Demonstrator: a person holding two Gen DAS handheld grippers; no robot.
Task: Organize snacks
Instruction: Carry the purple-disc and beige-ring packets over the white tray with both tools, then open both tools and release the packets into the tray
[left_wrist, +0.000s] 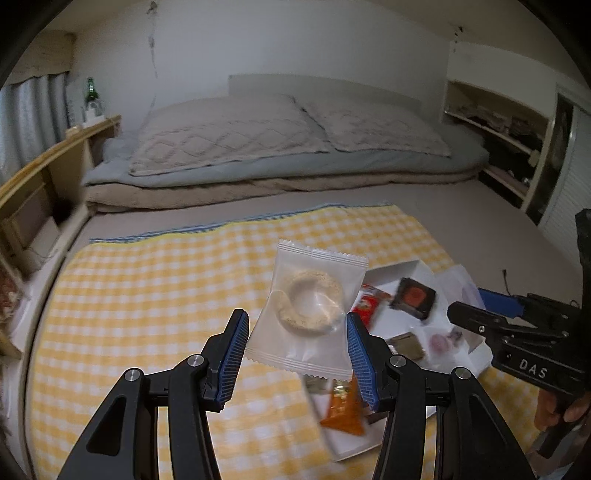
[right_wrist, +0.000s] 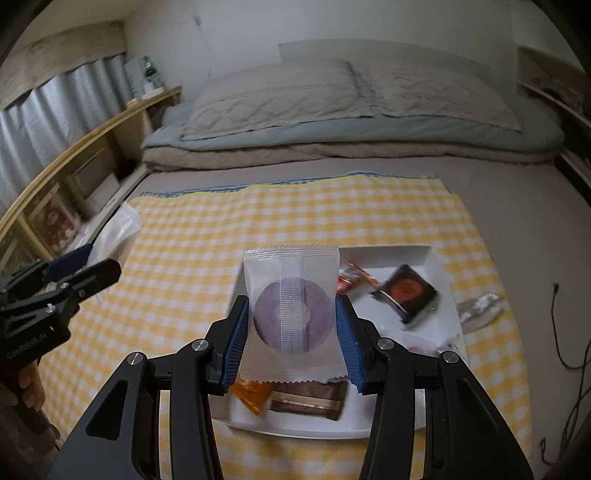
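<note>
**Clear packets, one per gripper**

Clear plastic packet with a pale sugared ring doughnut (left_wrist: 308, 308), pinched across its width in the left gripper (left_wrist: 295, 354). Clear packet with a dark purple ring doughnut (right_wrist: 291, 314), likewise clamped in the right gripper (right_wrist: 291, 341), long axis upright. Directly below and ahead: shallow white tray (right_wrist: 388, 254) of mixed snacks on yellow checked cloth (right_wrist: 184, 229). Legible on the grippers: "DAS", partly "GenRobot.AI".

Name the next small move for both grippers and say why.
Probably carry both packets clear of the tray and set them on bare cloth. The left gripper holds the pale doughnut packet, the right gripper the purple one, both aloft.
</note>
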